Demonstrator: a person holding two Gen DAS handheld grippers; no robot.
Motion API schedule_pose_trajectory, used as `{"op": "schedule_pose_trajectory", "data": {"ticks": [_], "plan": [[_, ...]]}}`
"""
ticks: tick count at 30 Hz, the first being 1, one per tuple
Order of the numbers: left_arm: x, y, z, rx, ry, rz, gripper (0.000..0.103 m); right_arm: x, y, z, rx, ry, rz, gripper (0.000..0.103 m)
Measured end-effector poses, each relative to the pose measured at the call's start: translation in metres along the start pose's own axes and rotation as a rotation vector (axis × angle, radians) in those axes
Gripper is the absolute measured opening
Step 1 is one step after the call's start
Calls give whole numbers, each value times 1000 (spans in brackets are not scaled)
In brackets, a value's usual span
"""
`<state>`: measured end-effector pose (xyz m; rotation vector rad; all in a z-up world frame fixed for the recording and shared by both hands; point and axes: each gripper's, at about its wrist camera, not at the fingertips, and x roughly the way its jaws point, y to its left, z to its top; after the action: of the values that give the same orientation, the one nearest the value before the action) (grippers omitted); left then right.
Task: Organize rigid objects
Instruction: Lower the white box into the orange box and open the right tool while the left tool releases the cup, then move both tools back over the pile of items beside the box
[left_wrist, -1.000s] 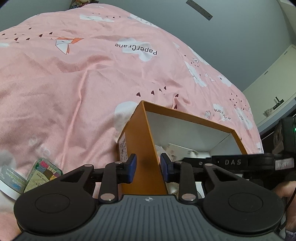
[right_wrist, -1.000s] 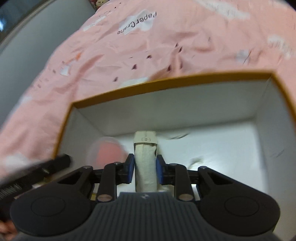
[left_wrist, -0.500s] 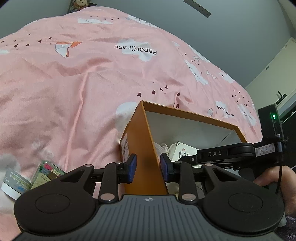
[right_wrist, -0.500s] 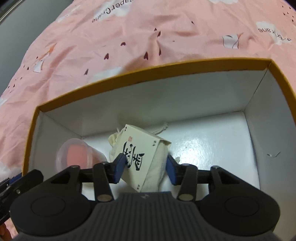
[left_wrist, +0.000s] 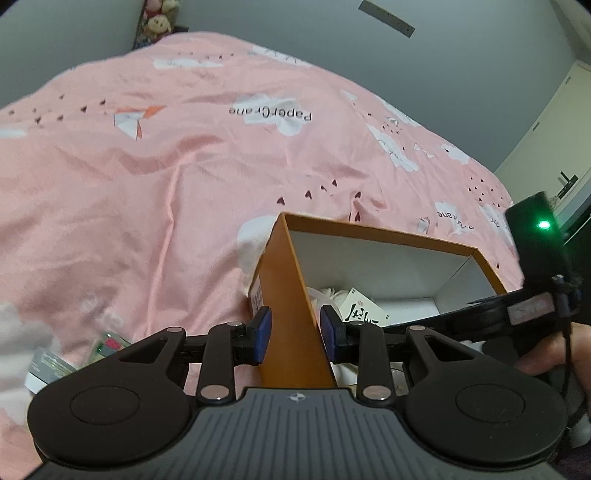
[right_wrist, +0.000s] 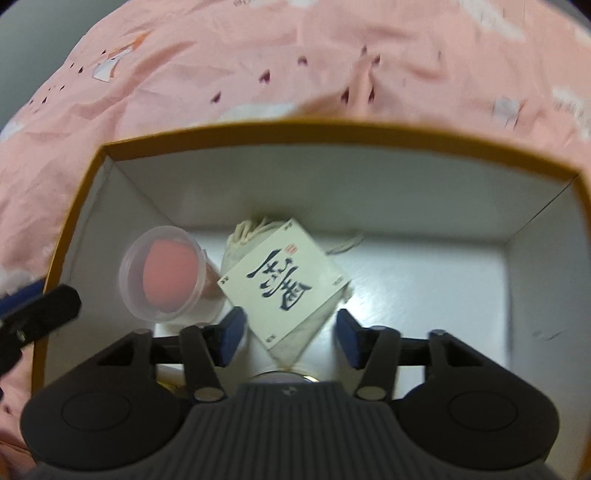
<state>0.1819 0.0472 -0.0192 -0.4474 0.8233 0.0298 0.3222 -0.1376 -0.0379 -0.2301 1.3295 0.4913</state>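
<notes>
2 things lie in the box (right_wrist: 509, 206): a cup (right_wrist: 166, 273) on its side, mouth toward me, and a pouch (right_wrist: 284, 284), its lower end hidden behind my right claw (right_wrist: 286, 338), turned diagonally. That claw gapes wide, touching nothing. My left claw (left_wrist: 295, 338) straddles the box's wall; whether it pinches, I cannot tell.

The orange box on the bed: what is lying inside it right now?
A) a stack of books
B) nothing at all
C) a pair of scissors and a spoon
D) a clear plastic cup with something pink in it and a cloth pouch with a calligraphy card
D: the right wrist view looks down into the orange box and shows a clear cup beside a cloth pouch bearing a calligraphy card.
</notes>
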Motion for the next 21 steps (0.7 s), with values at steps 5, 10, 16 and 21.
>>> {"op": "schedule_pose_trajectory", "data": {"ticks": [5, 10, 16, 21], "plan": [[-14, -6, 0, 11, -30, -14, 35, -31, 13, -13, -54, -92, -2, 61], [-32, -11, 0, 45, -67, -13, 36, -65, 38, -33, -146, -254, -10, 66], [-57, -8, -6, 53, -92, -10, 36, -108, 55, -61, -139, -417, 61, 68], [-81, 0, -18, 84, -130, 19, 35, -123, 84, -87, -213, -523, 21, 68]]}}
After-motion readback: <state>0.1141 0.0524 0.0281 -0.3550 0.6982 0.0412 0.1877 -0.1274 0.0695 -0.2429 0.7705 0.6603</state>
